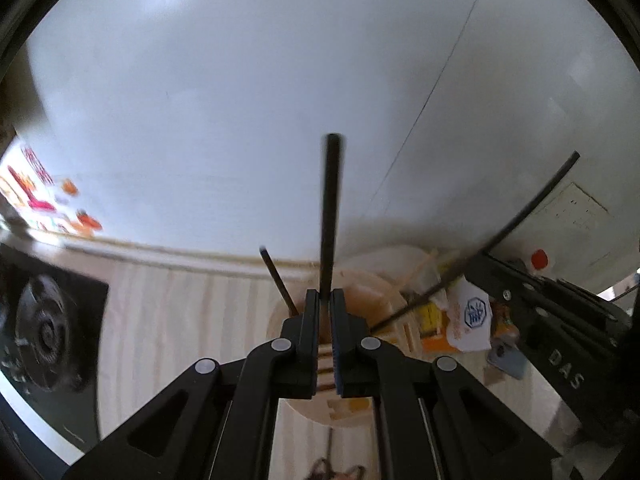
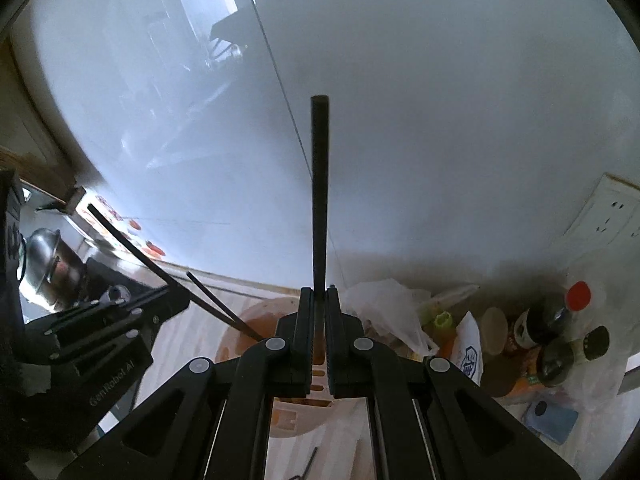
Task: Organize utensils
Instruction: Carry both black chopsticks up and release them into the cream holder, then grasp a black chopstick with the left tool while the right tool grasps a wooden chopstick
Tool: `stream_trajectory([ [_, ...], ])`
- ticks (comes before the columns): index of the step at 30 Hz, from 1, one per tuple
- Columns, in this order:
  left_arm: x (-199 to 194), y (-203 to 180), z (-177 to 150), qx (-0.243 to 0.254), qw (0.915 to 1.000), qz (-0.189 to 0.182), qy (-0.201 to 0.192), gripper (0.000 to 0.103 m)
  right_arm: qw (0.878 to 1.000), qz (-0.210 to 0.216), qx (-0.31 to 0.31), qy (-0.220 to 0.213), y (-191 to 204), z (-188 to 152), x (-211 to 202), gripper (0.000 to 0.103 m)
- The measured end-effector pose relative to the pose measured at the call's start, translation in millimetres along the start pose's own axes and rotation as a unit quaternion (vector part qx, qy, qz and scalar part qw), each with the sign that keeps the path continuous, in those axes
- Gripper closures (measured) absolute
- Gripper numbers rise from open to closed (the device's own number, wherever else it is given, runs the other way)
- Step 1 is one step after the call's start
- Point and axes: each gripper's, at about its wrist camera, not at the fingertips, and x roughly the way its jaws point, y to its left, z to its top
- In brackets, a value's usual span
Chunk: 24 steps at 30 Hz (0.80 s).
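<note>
Left gripper clamped nearly flat on a black chopstick, rod standing straight up from between the jaws against the white wall; right gripper likewise pinched tight on a second black chopstick, also rising upright out of the jaws. Both held above a pale wooden utensil holder on the light wood-grain counter, slotted openings of the holder showing between the fingers. Already standing in the holder, leaning left: a third black chopstick, lower end down inside the rim. In the left wrist view, the right gripper's chopstick slanting up to the right across a wall socket plate, with the right gripper body at the right edge. In the right wrist view, the left gripper at the left edge with its chopstick slanting up-left, just above the leaning one. Left of the counter, a black gas hob burner and a steel pot. Right of the holder, a crumpled plastic bag, a white packet with a blue emblem, dark bottles, one with a red cap, and a blue sponge-like pad
</note>
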Motion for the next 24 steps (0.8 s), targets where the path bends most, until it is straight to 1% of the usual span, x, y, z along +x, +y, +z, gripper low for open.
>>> stream_trajectory([
  [1, -1, 2, -1, -0.006, 1.0, -0.001, 0.001, 0.1, 1.0, 0.0, 0.0, 0.009, -1, 0, 5, 0.098],
  [3, -13, 0, -3, -0.017, 0.9997, -0.01, -0.011, 0.096, 1.0, -0.003, 0.003, 0.02, -6, -1, 16, 0.097],
  [5, -26, 2, -4, -0.025, 0.9995, -0.001, -0.02, 0.091, 0.999, 0.004, 0.007, 0.037, -11, -4, 22, 0.095],
  [6, -31, 3, -4, -0.024, 0.9993, 0.004, -0.027, 0.079, 0.999, 0.008, 0.013, 0.037, -15, -6, 24, 0.088],
  [7, -38, 3, -6, -0.022, 0.999, 0.009, -0.037, 0.058, 0.999, 0.009, 0.02, 0.033, -19, -8, 21, 0.078],
  [8, -49, 6, -10, -0.026, 0.9979, 0.015, -0.057, 0.048, 0.999, 0.005, 0.028, 0.027, -23, -9, 16, 0.074],
  [9, -58, 10, -16, -0.029, 0.9966, 0.022, -0.073, 0.033, 0.999, 0.004, 0.034, 0.021, -27, -11, 12, 0.071],
  [10, -66, 12, -21, -0.031, 0.9953, 0.03, -0.087, 0.027, 0.999, 0.001, 0.039, 0.012, -31, -14, 4, 0.071],
  [11, -70, 14, -26, -0.032, 0.9944, 0.035, -0.095, 0.025, 0.999, -0.002, 0.04, 0.007, -33, -17, -3, 0.07],
  [12, -77, 19, -37, -0.038, 0.9929, 0.043, -0.104, 0.019, 0.999, -0.006, 0.041, 0.002, -36, -22, -9, 0.066],
  [13, -78, 22, -42, -0.042, 0.9922, 0.045, -0.109, 0.009, 0.999, -0.012, 0.045, -0.004, -40, -30, -16, 0.063],
  [14, -80, 26, -51, -0.046, 0.9912, 0.048, -0.115, 0.004, 0.999, -0.016, 0.048, -0.006, -42, -36, -21, 0.061],
  [15, -81, 31, -66, -0.05, 0.99, 0.054, -0.121, 0.0, 0.998, -0.02, 0.051, -0.007, -45, -43, -26, 0.057],
  [16, -78, 31, -75, -0.05, 0.9896, 0.062, -0.12, 0.0, 0.998, -0.026, 0.053, -0.008, -47, -52, -31, 0.052],
  [18, -71, 35, -90, -0.048, 0.9902, 0.071, -0.11, 0.0, 0.997, -0.04, 0.062, -0.009, -52, -74, -37, 0.049],
  [20, -60, 33, -106, -0.041, 0.9911, 0.084, -0.094, 0.0, 0.996, -0.05, 0.069, -0.004, -58, -94, -39, 0.046],
  [23, -30, 38, -135, -0.042, 0.9941, 0.086, -0.05, 0.0, 0.995, -0.047, 0.087, 0.018, -66, -130, -29, 0.046],
  [24, -21, 38, -144, -0.046, 0.9943, 0.088, -0.039, 0.0, 0.995, -0.042, 0.091, 0.024, -70, -140, -25, 0.043],
])
